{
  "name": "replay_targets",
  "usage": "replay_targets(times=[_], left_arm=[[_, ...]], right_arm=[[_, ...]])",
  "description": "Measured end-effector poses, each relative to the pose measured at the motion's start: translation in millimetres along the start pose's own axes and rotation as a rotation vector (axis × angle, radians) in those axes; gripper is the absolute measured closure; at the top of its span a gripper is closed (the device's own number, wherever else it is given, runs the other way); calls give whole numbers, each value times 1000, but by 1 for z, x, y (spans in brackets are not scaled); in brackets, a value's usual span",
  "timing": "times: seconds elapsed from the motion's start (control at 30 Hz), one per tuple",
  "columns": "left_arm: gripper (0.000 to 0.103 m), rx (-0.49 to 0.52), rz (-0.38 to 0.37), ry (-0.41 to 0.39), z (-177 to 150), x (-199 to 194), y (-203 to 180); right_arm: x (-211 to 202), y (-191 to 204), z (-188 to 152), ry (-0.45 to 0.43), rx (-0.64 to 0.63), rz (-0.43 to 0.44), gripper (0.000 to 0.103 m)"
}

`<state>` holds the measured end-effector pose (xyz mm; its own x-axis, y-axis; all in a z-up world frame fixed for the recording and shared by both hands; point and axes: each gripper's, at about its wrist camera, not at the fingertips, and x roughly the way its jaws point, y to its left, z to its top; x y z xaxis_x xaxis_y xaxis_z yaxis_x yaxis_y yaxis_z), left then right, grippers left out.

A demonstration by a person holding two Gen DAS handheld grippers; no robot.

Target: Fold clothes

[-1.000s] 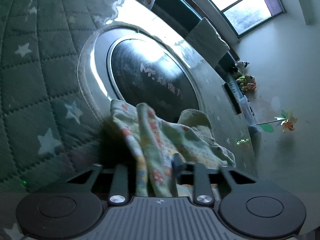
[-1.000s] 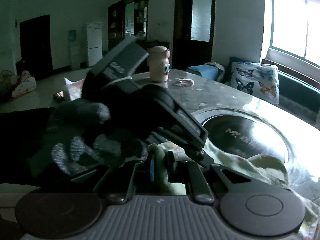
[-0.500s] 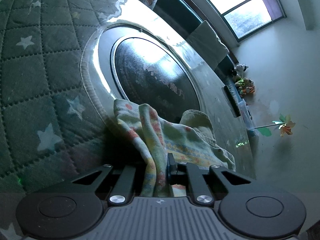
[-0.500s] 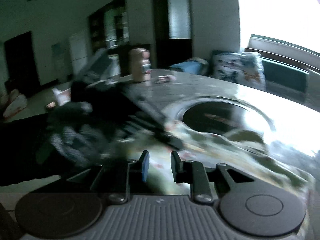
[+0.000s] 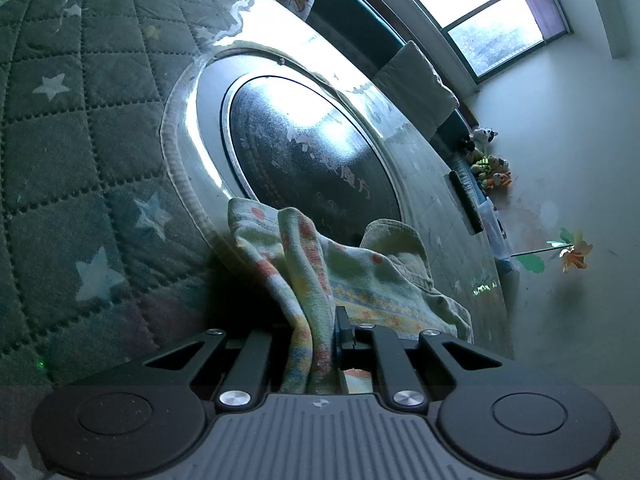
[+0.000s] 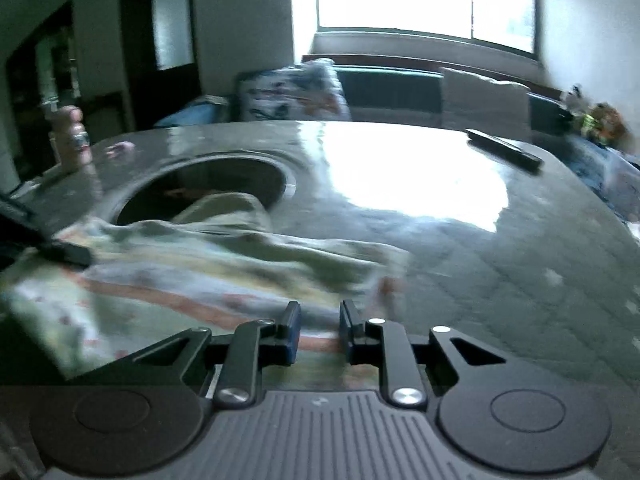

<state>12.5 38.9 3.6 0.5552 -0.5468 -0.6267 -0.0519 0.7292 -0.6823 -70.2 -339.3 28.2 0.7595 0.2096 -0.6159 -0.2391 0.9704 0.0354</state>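
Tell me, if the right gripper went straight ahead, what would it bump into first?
Probably the flowery garment. The right gripper is open with that cloth lying just ahead of its fingertips on the table. The picture is blurry, so how close is unclear.

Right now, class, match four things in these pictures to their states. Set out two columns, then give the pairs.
1 left gripper
2 right gripper
3 patterned garment
4 dark remote

A jaws apart, nothing between
B lying flat near the table's far edge
C clamped on cloth
D crumpled beside the round glass inset

Pairs: 1-C, 2-A, 3-D, 4-B
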Motion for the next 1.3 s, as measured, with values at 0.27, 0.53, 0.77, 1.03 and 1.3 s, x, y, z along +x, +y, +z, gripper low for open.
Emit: replay_targets(times=[0.27,0.53,0.77,1.03,1.3], left_arm=[[91,4,6,-2,-1,1,-2],[91,20,23,-3,-1,2,-6],[91,44,61,-9,0,1,-17],[92,157,62,-32,5,2,-69],[93,277,46,13,1,43,-135]], right_arm=[[17,-31,9,4,101,-67,75],[23,-39,9,-5,199,-9,78],[19,-33,9,-23,226,39,95],[-12,-46,13,-112,255,57,98],[-45,-90,21,-176,263,-29,99]])
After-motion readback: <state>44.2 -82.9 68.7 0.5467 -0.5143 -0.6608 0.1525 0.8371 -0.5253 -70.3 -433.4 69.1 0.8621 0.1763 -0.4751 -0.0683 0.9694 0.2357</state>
